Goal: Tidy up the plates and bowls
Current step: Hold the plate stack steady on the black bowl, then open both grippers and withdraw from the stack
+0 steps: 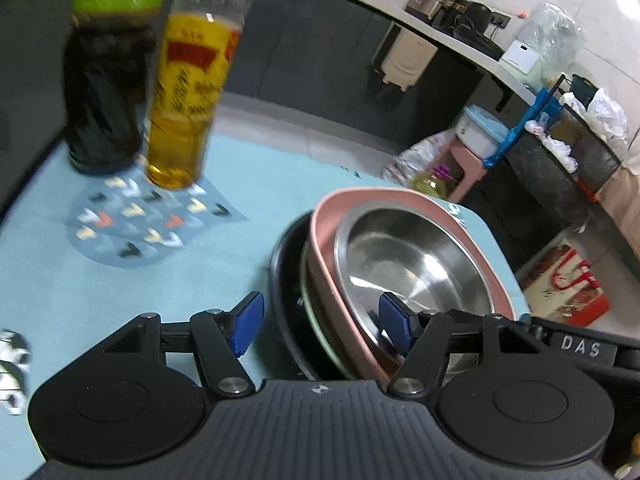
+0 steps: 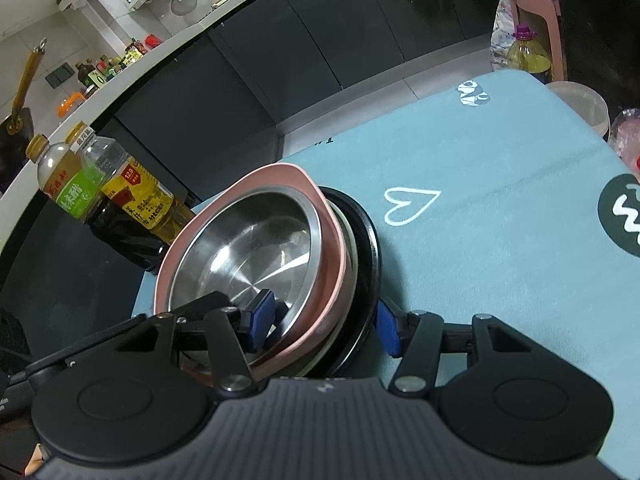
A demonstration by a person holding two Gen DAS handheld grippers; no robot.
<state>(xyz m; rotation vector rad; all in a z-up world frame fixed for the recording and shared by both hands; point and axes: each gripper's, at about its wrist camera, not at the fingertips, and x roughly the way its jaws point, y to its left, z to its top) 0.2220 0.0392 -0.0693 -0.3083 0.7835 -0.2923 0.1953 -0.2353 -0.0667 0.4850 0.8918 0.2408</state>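
A stack of dishes stands on the light blue tablecloth (image 1: 160, 288): a black plate (image 1: 284, 272) at the bottom, a pale plate edge above it, then a pink bowl (image 1: 360, 196) holding a steel bowl (image 1: 412, 264). My left gripper (image 1: 320, 322) straddles the stack's near rim, open. One pad is inside the steel bowl; the other stands just clear of the black plate. From the opposite side, my right gripper (image 2: 324, 322) also spans the rim. Its pads sit against the steel bowl (image 2: 248, 248) inside and the black plate (image 2: 370, 248) outside.
A dark sauce bottle (image 1: 104, 92) and a yellow oil bottle (image 1: 184, 104) stand on a patterned mat (image 1: 132, 224) beyond the stack. The table's far edge runs close behind the stack. A clear tub (image 2: 580, 104) sits at a far corner of the table.
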